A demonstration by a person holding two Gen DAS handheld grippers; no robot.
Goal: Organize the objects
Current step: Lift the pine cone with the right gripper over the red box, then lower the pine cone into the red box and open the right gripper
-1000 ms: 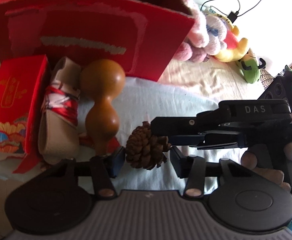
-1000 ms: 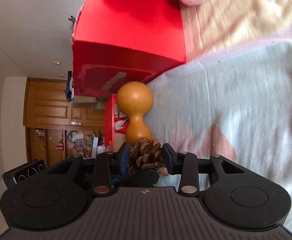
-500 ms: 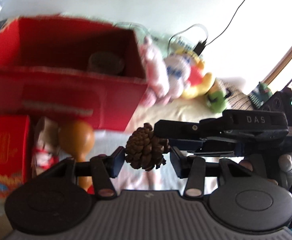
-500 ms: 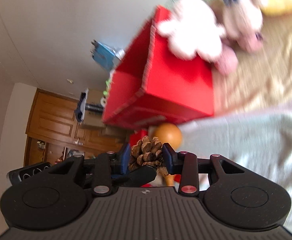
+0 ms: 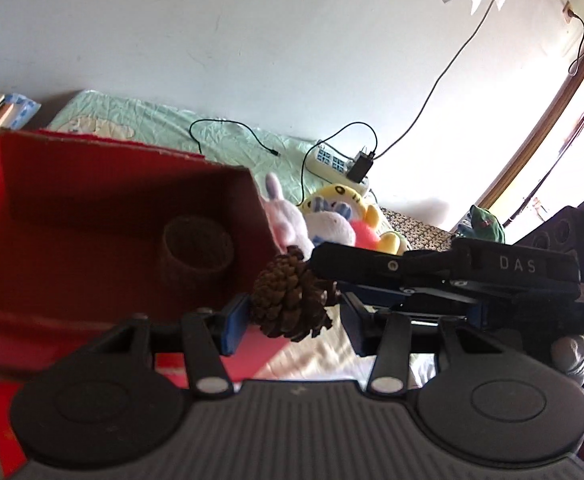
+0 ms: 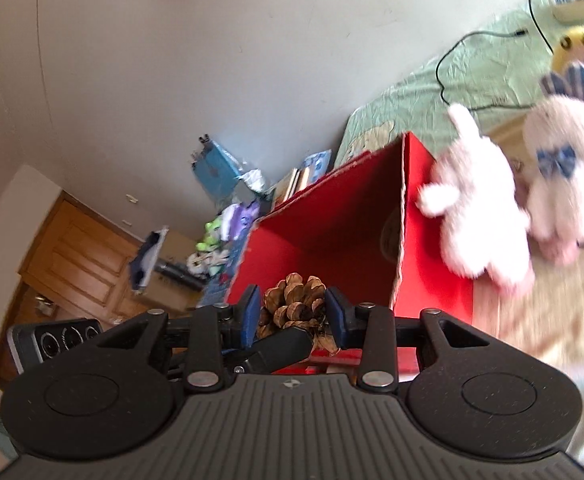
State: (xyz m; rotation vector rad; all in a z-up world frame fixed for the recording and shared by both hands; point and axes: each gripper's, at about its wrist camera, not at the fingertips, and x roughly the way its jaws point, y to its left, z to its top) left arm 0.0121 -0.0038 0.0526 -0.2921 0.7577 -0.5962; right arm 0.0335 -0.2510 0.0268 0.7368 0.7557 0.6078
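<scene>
Right gripper (image 6: 293, 316) clamps pinecone (image 6: 295, 307) at box (image 6: 431, 280) rim, 12 o'clock — poised for deposit; left gripper (image 5: 292, 324) open.

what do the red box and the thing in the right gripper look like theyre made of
Red box: apparently corrugated cardboard with a matte red coat; its torn top edges show pale fluted core. The thing in the right hand-held gripper: a pine cone, dry woody brown scales, matte.
</scene>
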